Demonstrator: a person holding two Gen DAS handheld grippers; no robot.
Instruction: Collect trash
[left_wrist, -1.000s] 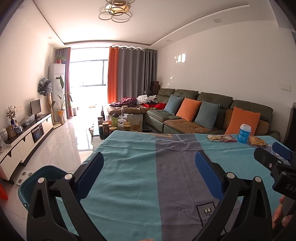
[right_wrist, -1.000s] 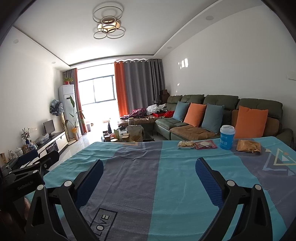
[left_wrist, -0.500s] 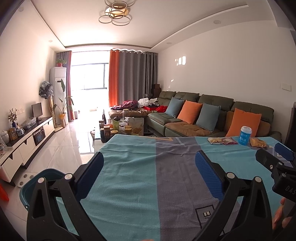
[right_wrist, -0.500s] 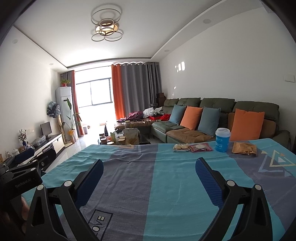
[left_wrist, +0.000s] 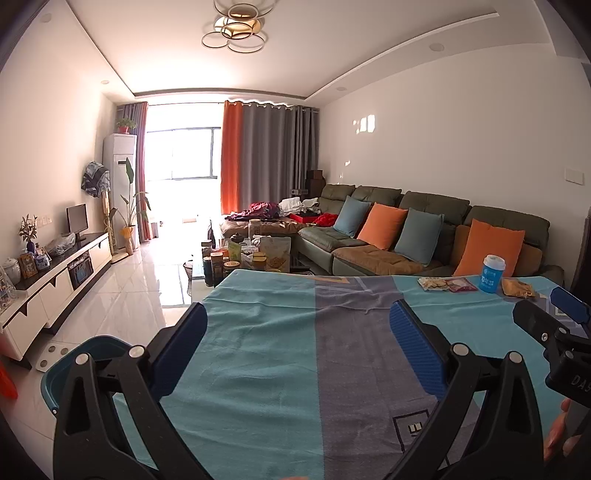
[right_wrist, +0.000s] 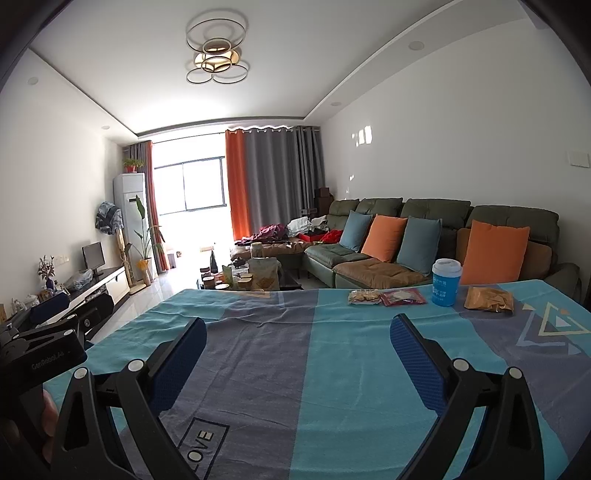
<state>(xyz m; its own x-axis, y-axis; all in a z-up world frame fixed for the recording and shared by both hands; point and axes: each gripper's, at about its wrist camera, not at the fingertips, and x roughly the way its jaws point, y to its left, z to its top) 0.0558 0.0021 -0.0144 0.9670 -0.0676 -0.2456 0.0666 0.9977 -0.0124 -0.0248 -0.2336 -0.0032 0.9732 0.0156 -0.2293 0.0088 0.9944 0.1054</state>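
**A:** Fingers first: your left gripper is spread wide with nothing between the pads, and your right gripper is spread just the same, also empty. Both hover above the near part of the tablecloth, side by side

**B:** And where is the trash?

**A:** Along the far edge, toward your right. A pale snack packet lies touching a red snack packet; just beside those stands a blue cup, upright with its lid on, and beyond it a crumpled brown wrapper. A teal bin sits on the floor off the table's left corner, below your left gripper; its inside is hidden

**B:** So which step are you in?

**A:** By my reading, the reach: nothing is pinched, and four pieces lie on the cloth well apart from both claws. Your right one is nearer. The flat packets would want a low approach with one pad sliding under an edge; the cup would take a plain squeeze across its wall, gently, since it may crush or tip
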